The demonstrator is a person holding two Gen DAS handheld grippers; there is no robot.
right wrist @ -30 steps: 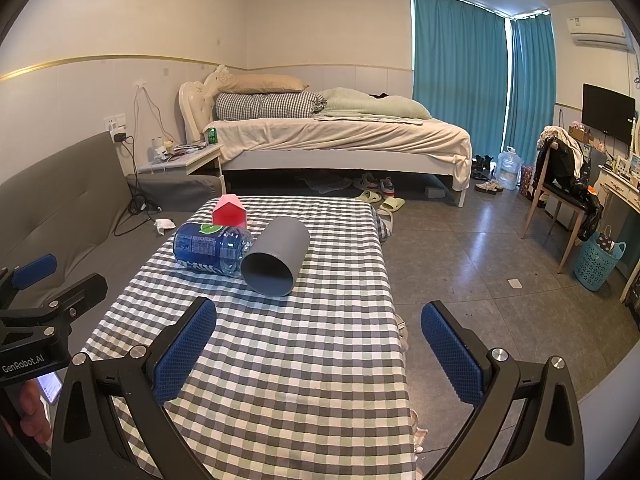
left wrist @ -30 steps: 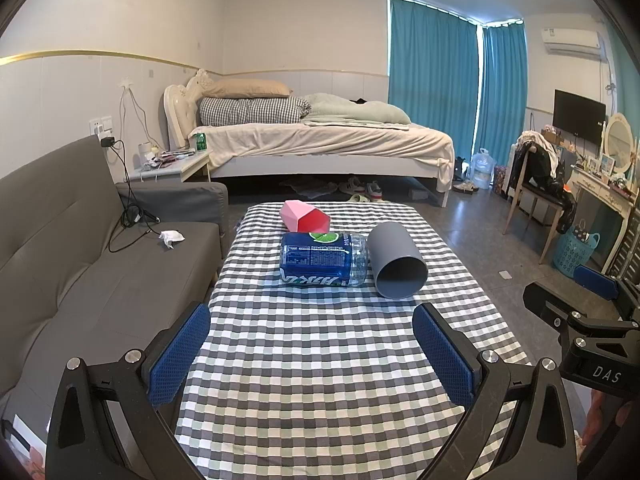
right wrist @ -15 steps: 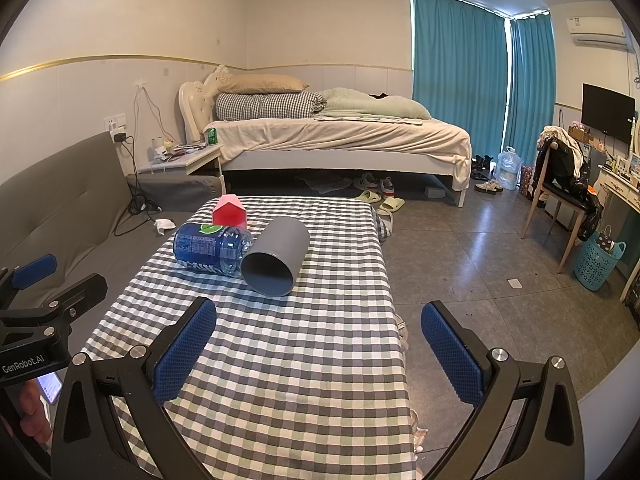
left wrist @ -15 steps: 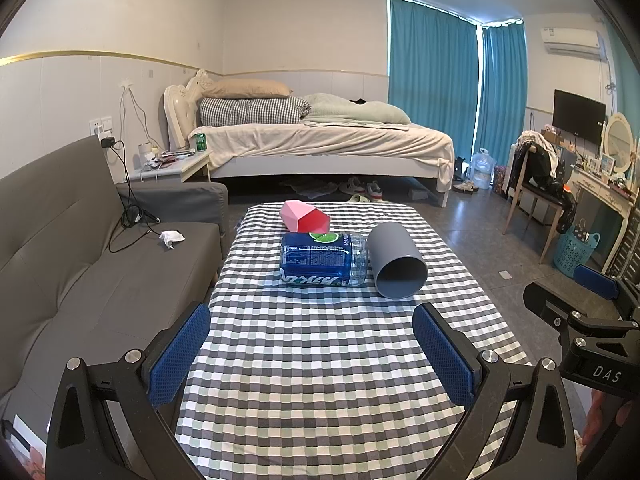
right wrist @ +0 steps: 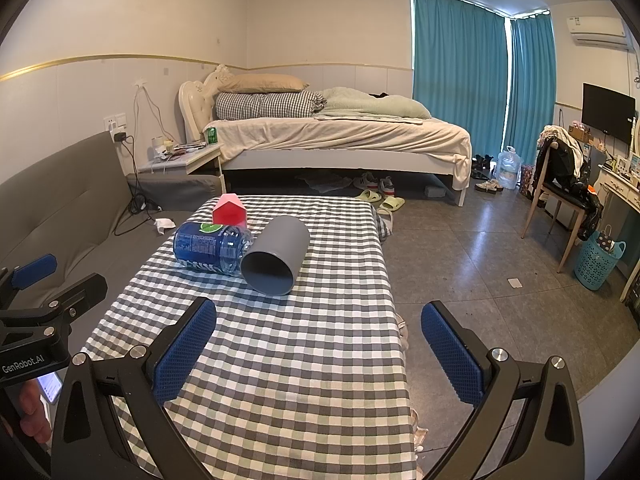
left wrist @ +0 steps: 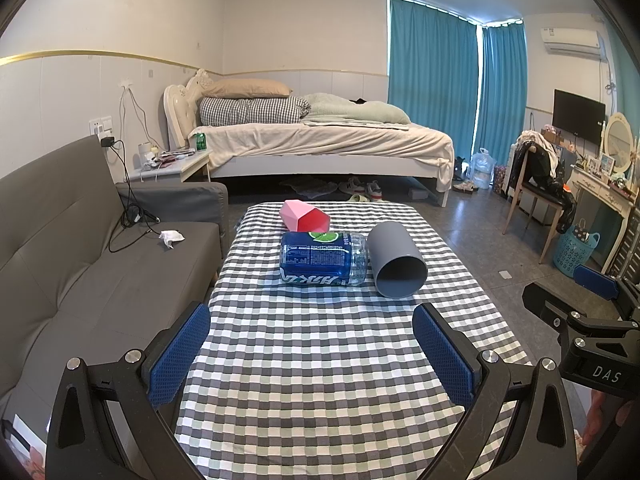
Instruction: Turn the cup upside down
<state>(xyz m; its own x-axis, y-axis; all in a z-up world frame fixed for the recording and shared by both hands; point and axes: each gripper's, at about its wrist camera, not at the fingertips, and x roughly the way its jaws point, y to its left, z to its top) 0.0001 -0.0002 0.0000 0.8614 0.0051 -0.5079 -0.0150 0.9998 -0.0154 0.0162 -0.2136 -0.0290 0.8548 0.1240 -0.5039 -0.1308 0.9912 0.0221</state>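
A grey cup (left wrist: 396, 262) lies on its side on the checkered table (left wrist: 320, 360), its open mouth toward me. It also shows in the right wrist view (right wrist: 276, 256). My left gripper (left wrist: 312, 352) is open and empty, held over the near part of the table, well short of the cup. My right gripper (right wrist: 320, 352) is open and empty near the table's right edge, also short of the cup. Each gripper shows at the edge of the other's view.
A blue-labelled plastic bottle (left wrist: 322, 258) lies on its side touching the cup's left. A pink and red faceted cup (left wrist: 305, 216) lies behind it. A grey sofa (left wrist: 80, 248) runs along the table's left. Tiled floor (right wrist: 480, 260) lies to the right, a bed (left wrist: 320, 140) beyond.
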